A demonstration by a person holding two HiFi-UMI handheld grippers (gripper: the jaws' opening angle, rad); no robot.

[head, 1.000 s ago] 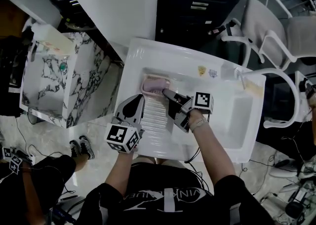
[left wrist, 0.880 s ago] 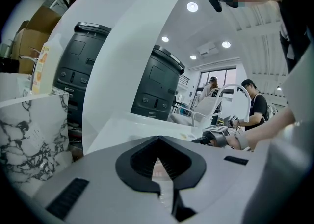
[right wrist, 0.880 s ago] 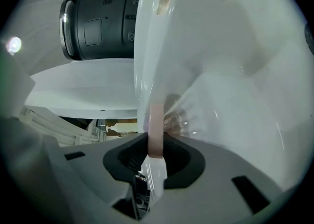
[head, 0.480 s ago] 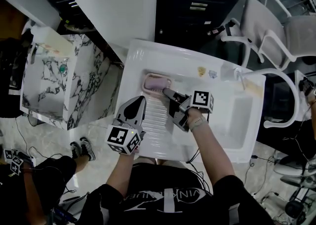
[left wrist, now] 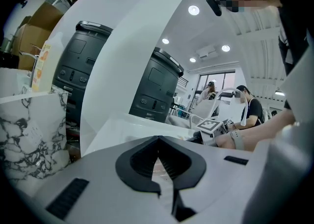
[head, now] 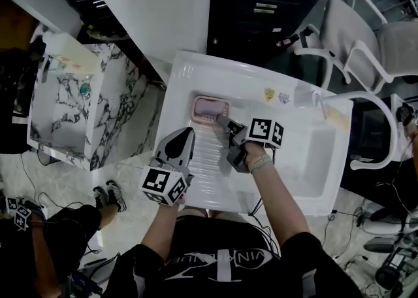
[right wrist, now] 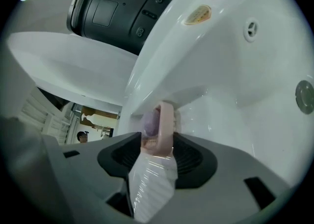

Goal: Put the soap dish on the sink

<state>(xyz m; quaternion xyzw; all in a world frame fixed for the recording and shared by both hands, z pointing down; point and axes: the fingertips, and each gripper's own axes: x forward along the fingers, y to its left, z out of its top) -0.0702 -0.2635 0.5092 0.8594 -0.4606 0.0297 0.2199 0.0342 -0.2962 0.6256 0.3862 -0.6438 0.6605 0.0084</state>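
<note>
The pink soap dish [head: 210,108] with a purple soap in it lies flat on the white sink [head: 261,80], at the back of the ribbed washboard [head: 206,156]. My right gripper [head: 223,121] is at the dish's near right corner. Its jaws are opening, and in the right gripper view the dish [right wrist: 165,120] stands between them with the pads no longer pressing on it. My left gripper [head: 188,132] hovers over the washboard's left side, just short of the dish. It is shut with nothing held, and in the left gripper view its tips [left wrist: 158,139] meet.
The sink's deep basin [head: 315,153] lies to the right, with a tap [head: 320,102] at its back edge. A marble-patterned cabinet [head: 72,110] stands to the left, a black cabinet [head: 261,2] behind, white chairs [head: 366,38] at the far right. Another person [head: 26,238] stands at the lower left.
The dish went from tilted in my right gripper to lying flat on the sink. The right jaws parted and the gripper rolled a little. The left gripper stayed put.
</note>
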